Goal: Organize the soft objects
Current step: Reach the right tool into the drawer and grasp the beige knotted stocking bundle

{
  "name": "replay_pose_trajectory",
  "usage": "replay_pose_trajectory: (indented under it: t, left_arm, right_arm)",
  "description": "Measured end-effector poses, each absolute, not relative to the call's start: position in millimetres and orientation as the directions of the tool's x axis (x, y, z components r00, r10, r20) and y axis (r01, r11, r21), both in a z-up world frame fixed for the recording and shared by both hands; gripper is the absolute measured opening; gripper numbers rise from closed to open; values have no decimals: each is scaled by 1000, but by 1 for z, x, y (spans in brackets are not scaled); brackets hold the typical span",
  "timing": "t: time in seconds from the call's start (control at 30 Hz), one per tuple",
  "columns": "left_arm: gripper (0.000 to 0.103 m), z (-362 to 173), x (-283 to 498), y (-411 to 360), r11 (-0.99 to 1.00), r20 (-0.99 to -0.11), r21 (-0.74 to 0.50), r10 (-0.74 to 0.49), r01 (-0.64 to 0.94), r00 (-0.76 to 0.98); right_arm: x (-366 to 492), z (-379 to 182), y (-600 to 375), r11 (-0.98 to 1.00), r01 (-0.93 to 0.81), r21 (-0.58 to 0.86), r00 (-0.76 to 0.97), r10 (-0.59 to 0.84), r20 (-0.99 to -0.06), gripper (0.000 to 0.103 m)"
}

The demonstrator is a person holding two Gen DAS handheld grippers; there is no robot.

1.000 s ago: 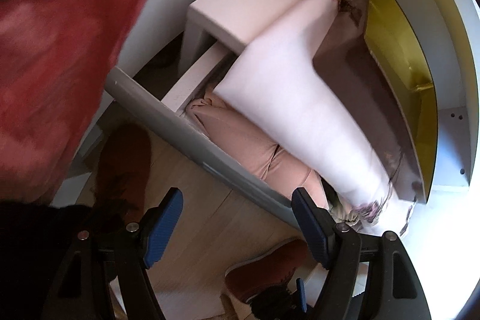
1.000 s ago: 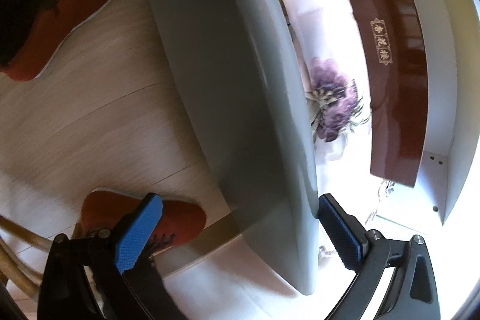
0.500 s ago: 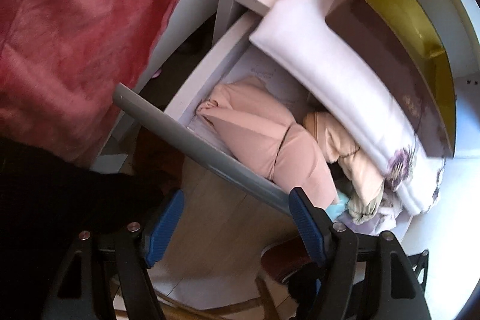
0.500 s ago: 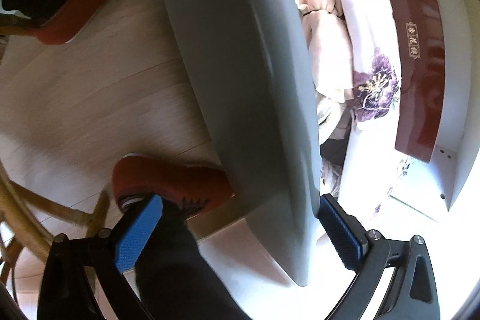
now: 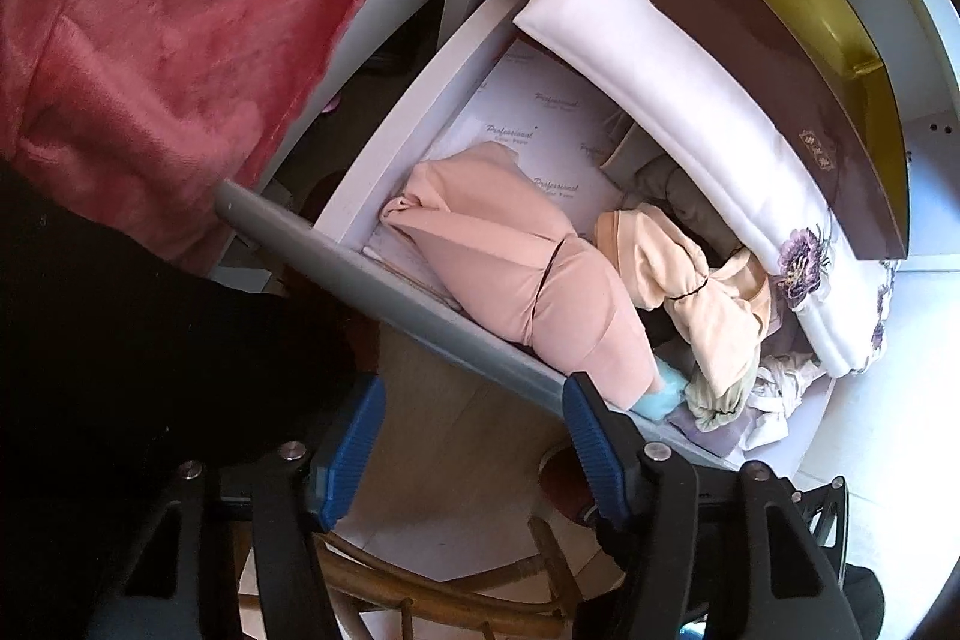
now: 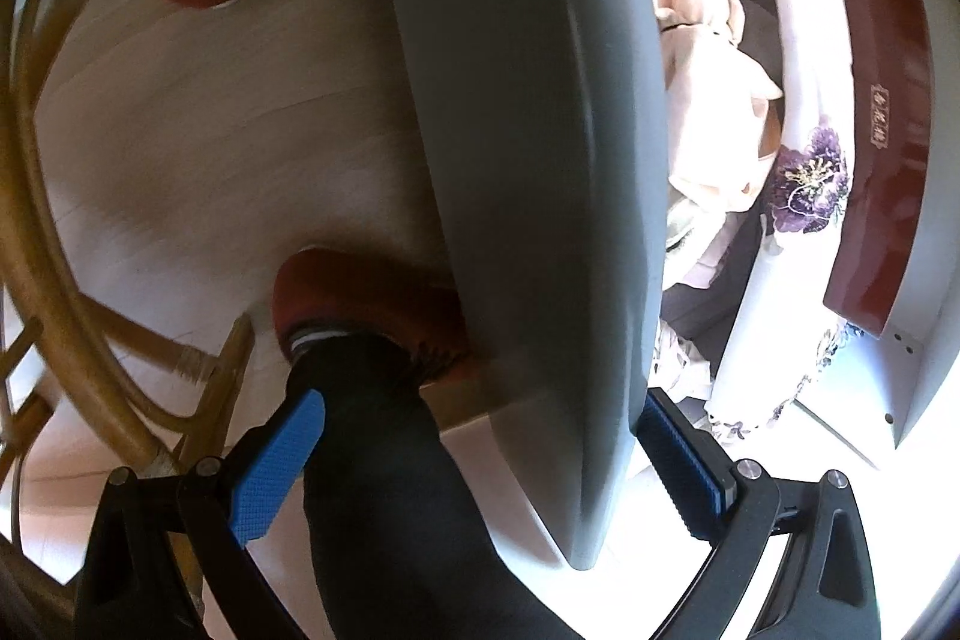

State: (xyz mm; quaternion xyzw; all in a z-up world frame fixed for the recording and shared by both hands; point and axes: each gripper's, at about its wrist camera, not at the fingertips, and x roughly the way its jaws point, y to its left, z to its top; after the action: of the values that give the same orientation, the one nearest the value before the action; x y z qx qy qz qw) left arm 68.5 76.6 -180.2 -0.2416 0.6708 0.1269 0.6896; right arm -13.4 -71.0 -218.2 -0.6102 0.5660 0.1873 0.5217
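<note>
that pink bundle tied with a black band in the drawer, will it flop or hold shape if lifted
The pink bundle looks like folded cloth cinched by a thin black band, so it would probably keep its rolled shape but sag at both ends. It likely weighs little for its bulk. Its loose front end, resting on a pale blue item, may drag that along.

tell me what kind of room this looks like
Probably a bedroom or dressing corner at home. An open drawer holds bundled soft garments, like the pink bundle and a cream one; a red fleece blanket hangs beside it, and a rattan chair stands on the pale wood floor.
</note>
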Motion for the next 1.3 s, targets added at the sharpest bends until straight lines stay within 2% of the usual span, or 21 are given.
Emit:
replay_pose_trajectory:
  t: [0.2, 0.53, 0.8, 0.83, 1.13, 1.3]
  left_arm:
    - [63, -174, 77, 62, 871, -989, -143, -143, -470, 37]
    - [63, -149, 98, 50, 924, -988, -139, -105, -356, 114]
    - [62, -175, 113, 43, 949, -995, -95, -82, -301, 55]
    - [62, -176, 115, 44, 952, -995, -91, -78, -292, 54]
    - [62, -191, 126, 37, 976, -998, -69, -67, -204, 14]
    - [62, -198, 139, 32, 990, -998, -57, -60, -130, -21]
  right_arm:
    - [-21, -210, -64, 162, -907, -388, 266, -493, -828, 103]
    - [-26, -239, -78, 150, -929, -338, 231, -480, -847, 103]
    - [-30, -234, -72, 167, -941, -294, 185, -473, -861, 103]
    - [-31, -233, -72, 224, -965, -140, 46, -376, -925, 103]
    - [-33, -227, -68, 235, -967, -101, 10, -359, -933, 103]
    - [-23, -221, -72, 321, -946, -55, -46, -300, -953, 103]
